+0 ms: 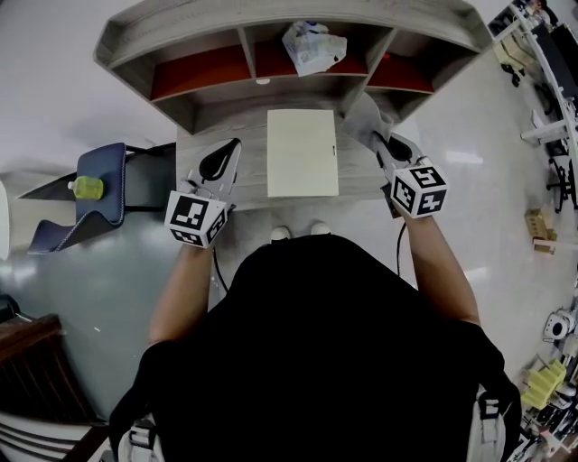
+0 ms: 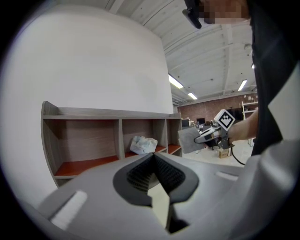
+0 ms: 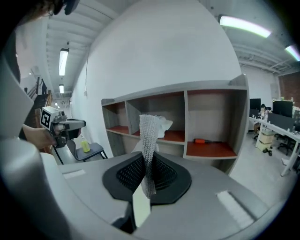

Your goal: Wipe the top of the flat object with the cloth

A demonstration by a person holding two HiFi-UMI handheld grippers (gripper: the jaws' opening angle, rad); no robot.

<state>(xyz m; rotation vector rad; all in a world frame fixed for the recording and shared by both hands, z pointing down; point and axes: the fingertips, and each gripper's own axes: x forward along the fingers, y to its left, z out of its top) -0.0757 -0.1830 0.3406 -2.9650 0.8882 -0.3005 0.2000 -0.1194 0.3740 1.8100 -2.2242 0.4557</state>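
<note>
Grey wood fills the middle of the head view: a desk (image 1: 256, 176) with a shelf unit (image 1: 289, 23) at its far edge, the shelf floors lined in red.

On to the fingers. The right gripper (image 3: 146, 161) is seen pressed together on a grey cloth (image 3: 149, 140), which is pinched by its lower end and stands up from between the pads as a narrow strip with a waffle texture. From the left gripper view the cloth (image 2: 188, 139) is shown as a flat grey panel held up in the air by the right gripper (image 1: 384, 144). The left gripper (image 2: 152, 157) is closed tip to tip, and nothing is gripped in it.

Between the two grippers a flat object (image 1: 302, 152) is laid on the desk. It is a plain, pale cream rectangle, with its long axis run from the person's side toward the shelf unit. The cloth (image 1: 363, 117) is held just off its far right corner; the left gripper (image 1: 230, 149) is pointed at its left edge, near but apart.

Further out, a crumpled plastic bag (image 1: 312, 45) is stowed in the middle compartment and a red-handled tool (image 3: 206, 141) in the right one. To the left, a yellow-green bottle (image 1: 88, 188) is set on a blue chair (image 1: 107, 162).
</note>
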